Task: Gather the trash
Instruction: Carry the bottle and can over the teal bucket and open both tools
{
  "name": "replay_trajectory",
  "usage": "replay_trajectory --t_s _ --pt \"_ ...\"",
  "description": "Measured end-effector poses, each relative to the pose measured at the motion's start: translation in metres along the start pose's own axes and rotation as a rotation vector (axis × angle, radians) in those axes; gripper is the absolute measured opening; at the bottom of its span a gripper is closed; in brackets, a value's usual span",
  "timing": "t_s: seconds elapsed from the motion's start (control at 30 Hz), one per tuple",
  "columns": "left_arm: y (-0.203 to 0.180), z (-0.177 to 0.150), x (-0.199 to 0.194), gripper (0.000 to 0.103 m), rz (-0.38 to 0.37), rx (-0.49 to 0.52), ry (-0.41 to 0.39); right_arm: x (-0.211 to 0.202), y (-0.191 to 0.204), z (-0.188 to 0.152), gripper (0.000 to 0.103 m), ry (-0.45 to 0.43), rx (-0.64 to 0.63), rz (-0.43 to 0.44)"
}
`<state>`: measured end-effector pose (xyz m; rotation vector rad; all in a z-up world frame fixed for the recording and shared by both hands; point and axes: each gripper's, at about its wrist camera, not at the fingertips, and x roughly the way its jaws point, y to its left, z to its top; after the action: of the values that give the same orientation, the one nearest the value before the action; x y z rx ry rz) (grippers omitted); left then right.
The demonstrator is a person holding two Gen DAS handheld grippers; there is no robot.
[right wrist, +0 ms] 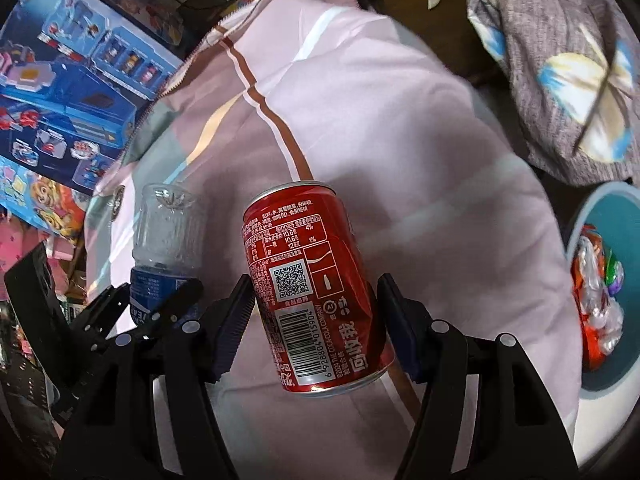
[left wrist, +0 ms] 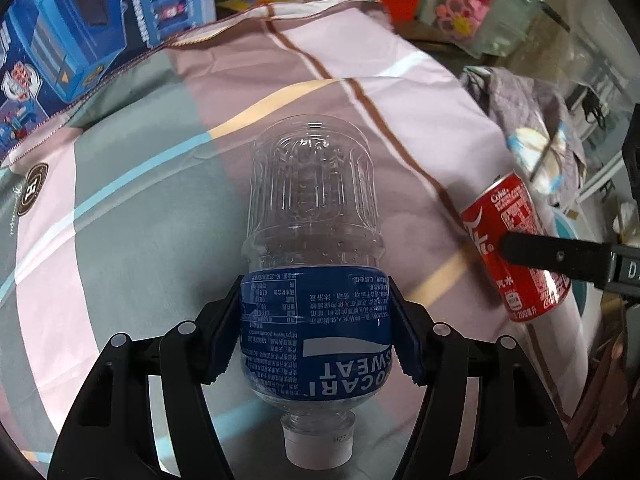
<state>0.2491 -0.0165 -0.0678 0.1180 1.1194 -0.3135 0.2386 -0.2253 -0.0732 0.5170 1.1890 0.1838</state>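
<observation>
Left gripper (left wrist: 316, 330) clamped on the bottle (left wrist: 314, 256), right gripper (right wrist: 316, 324) on the can (right wrist: 314, 292). Squeeze gently, carry both right to the bin (right wrist: 600, 208).

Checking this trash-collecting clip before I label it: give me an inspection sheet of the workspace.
Surface: striped bedding, pink, grey and brown.
Job's things: clear bottle with blue label; red can; teal bin holding wrappers.
Clutter: grey printed cloth; blue toy box.
Grippers: left gripper jaws press the bottle; right gripper jaws clasp the can.
Cables: nothing seen.
Surroundings: blurred household items.
</observation>
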Motion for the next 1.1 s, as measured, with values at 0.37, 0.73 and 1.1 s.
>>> replay_trajectory --t_s 0.37,0.73,1.1 --pt "-0.067 -0.019 -0.032 0.066 -0.076 0.08 -0.014 -0.059 -0.047 -0.034 0.061 -0.097 0.109 0.057" --pt "-0.148 -0.027 -0.05 0.066 -0.116 0.201 -0.022 -0.112 -0.106 -0.063 0.061 -0.203 0.196 0.066" --pt "-0.234 -0.029 -0.05 0.066 -0.132 0.339 -0.003 -0.159 -0.187 -0.089 0.061 -0.302 0.323 0.08"
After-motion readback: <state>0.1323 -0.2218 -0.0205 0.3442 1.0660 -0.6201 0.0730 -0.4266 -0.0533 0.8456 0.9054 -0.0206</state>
